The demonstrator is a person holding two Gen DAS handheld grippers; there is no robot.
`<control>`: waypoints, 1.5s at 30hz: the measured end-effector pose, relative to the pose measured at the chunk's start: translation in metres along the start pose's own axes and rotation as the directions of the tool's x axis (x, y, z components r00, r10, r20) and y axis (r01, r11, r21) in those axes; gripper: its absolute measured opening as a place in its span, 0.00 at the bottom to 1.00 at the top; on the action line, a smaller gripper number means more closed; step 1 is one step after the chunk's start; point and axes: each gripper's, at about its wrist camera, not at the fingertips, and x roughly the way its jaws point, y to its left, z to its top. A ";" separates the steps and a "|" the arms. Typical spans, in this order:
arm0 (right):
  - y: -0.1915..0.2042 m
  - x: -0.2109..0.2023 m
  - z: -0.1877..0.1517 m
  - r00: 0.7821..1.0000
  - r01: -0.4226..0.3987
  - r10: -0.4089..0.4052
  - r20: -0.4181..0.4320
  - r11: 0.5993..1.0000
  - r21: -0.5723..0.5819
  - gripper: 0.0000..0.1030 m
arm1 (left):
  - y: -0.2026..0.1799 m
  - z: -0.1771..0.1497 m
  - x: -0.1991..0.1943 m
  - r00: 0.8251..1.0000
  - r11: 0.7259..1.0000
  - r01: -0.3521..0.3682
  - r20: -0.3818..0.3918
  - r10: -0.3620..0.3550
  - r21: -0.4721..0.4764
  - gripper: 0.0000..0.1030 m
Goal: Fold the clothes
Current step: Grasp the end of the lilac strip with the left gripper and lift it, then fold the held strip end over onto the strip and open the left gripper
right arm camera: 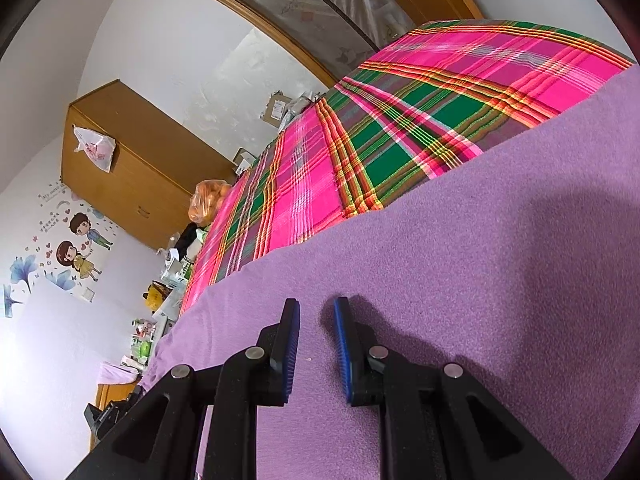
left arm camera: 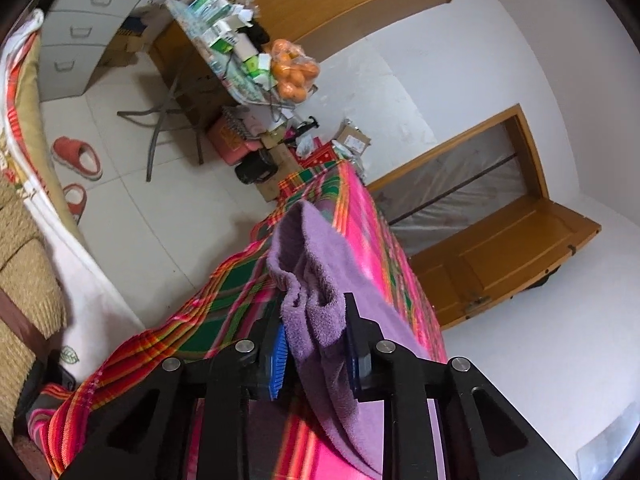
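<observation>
A purple towel [left arm camera: 320, 264] lies on a bed covered with a pink and green plaid sheet [left arm camera: 224, 304]. In the left wrist view one end of the towel is bunched up and raised off the sheet. My left gripper [left arm camera: 314, 312] is shut on that bunched fold, which fills the gap between its blue pads. In the right wrist view the purple towel [right arm camera: 440, 280] spreads flat across the plaid sheet [right arm camera: 320, 184]. My right gripper [right arm camera: 316, 304] sits low over the flat cloth, its jaws apart with nothing pinched between them.
Left of the bed is tiled floor with red slippers [left arm camera: 78, 158]. Beyond them stand a folding table with boxes and a bag of oranges [left arm camera: 294, 68] and a grey drawer cabinet [left arm camera: 76, 32]. A wooden door [left arm camera: 500, 256] is to the right. A wardrobe [right arm camera: 140, 168] stands beyond the bed.
</observation>
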 end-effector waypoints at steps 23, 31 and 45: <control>-0.013 -0.008 0.001 0.996 -0.091 0.091 0.015 0.995 0.051 0.17 | -0.207 -0.064 0.052 0.932 0.815 0.342 -0.281 -0.230 0.468 0.22; -0.014 -0.010 0.000 0.994 -0.107 0.106 0.021 0.992 0.064 0.17 | -0.221 -0.138 0.097 0.856 0.757 0.410 -0.500 -0.127 0.509 0.22; -0.015 -0.012 -0.001 0.994 -0.107 0.106 0.021 0.992 0.063 0.17 | -0.205 -0.157 0.080 0.832 0.724 0.430 -0.548 -0.086 0.539 0.30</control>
